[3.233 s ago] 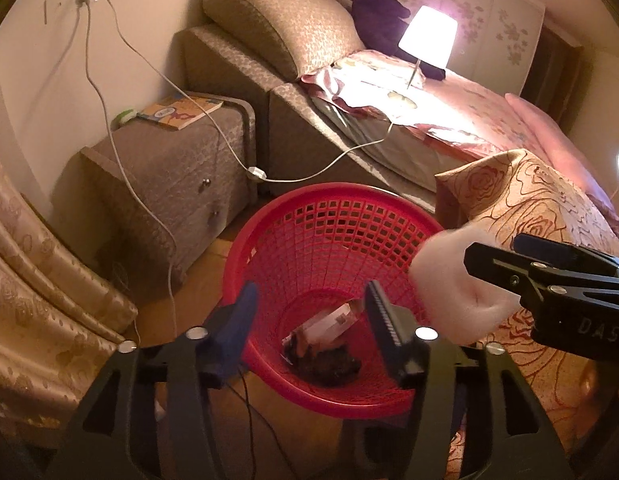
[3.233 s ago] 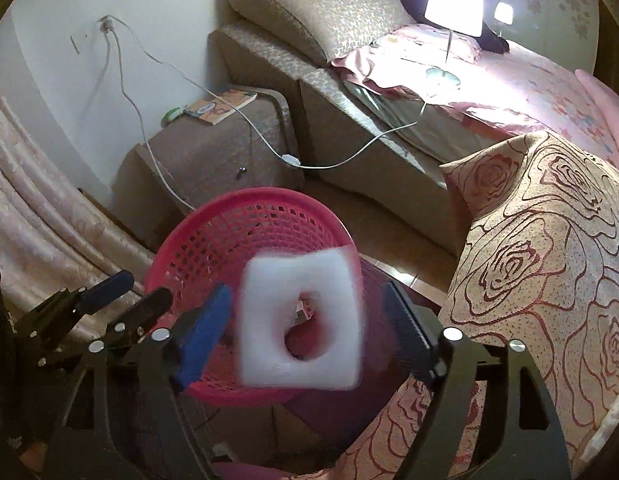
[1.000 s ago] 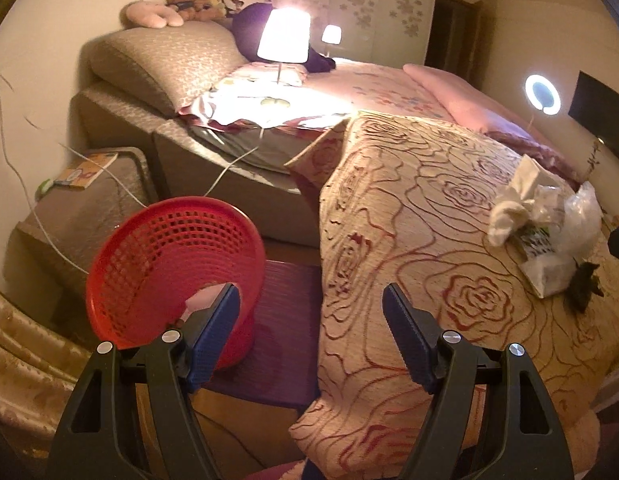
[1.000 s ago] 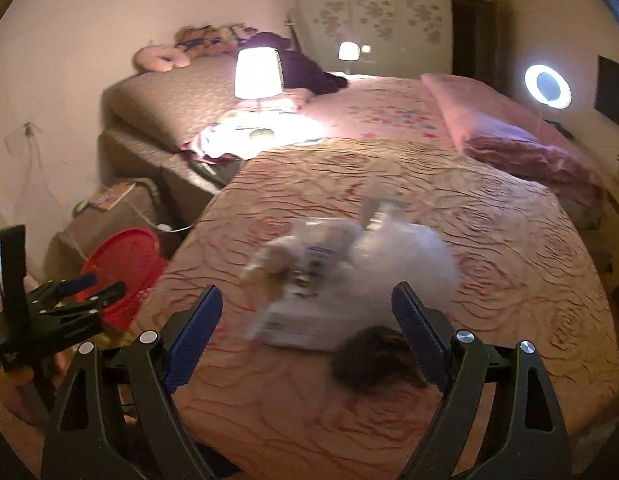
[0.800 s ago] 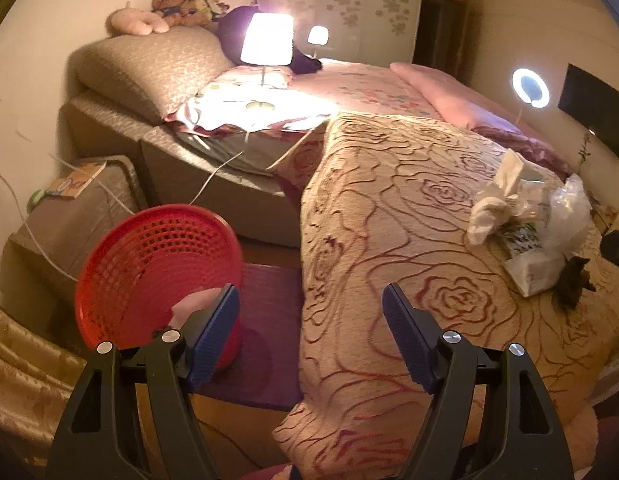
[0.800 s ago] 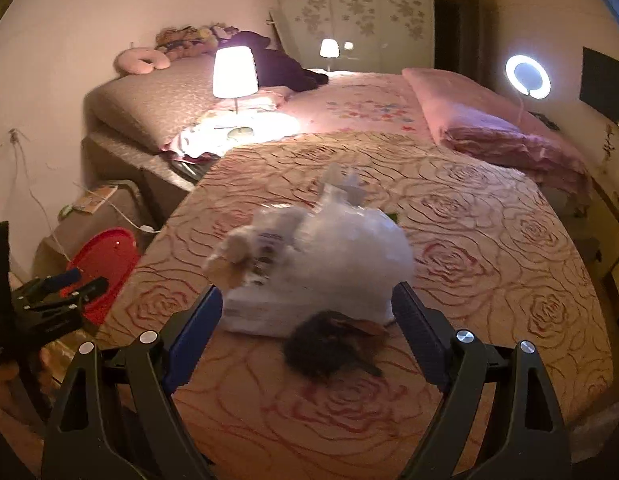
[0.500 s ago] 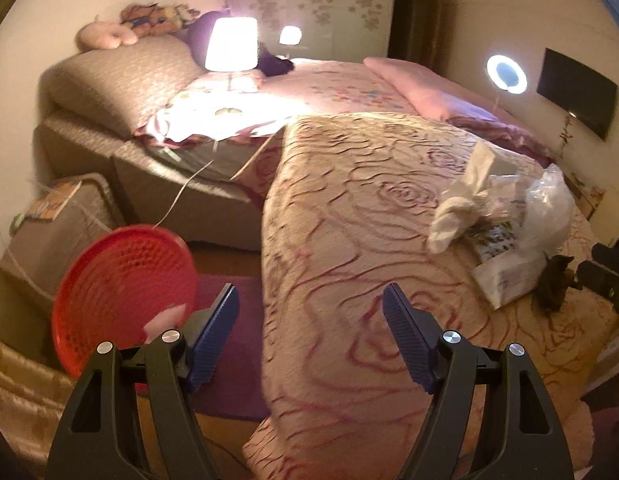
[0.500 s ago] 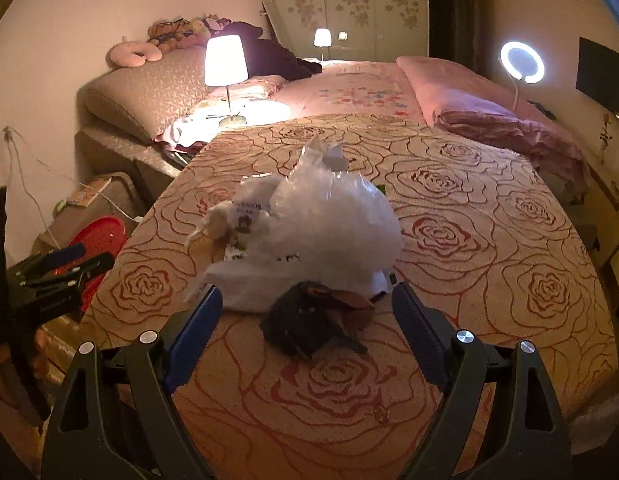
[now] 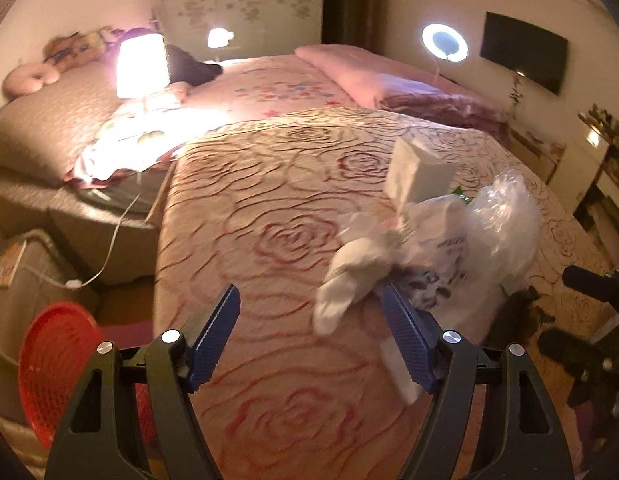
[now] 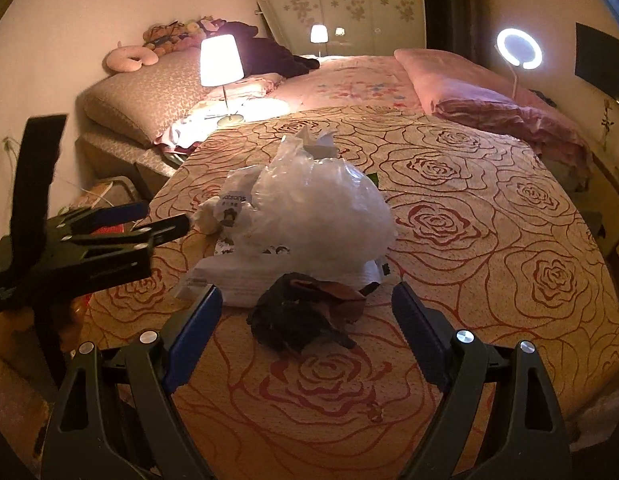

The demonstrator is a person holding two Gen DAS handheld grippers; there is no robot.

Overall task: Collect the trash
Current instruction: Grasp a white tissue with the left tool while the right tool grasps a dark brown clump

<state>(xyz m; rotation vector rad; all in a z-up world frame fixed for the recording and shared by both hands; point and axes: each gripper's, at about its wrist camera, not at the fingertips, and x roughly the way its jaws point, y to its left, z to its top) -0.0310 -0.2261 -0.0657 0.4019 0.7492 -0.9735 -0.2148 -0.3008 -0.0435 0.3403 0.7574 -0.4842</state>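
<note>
Both grippers have swung from the red mesh plastic basket (image 9: 55,372) to the bed; right gripper (image 10: 305,320), jaws wide, frames a dark crumpled scrap (image 10: 305,314) (leaves, perhaps); left gripper (image 9: 311,334) gapes empty. Descend centred.

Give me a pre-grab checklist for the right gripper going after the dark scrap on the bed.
1. Right gripper open: ok, jaws spread wide.
2. Dark scrap lined up between the jaws: ok.
3. Scrap clear of other trash: not ok, it touches the white pack under the clear plastic bag.
4. Left gripper empty and open: ok.
5. Left gripper out of the right one's path: ok, it sits off to the left by the pile.
6. Red basket ready: ok, on the floor beside the bed; contents cannot tell.
</note>
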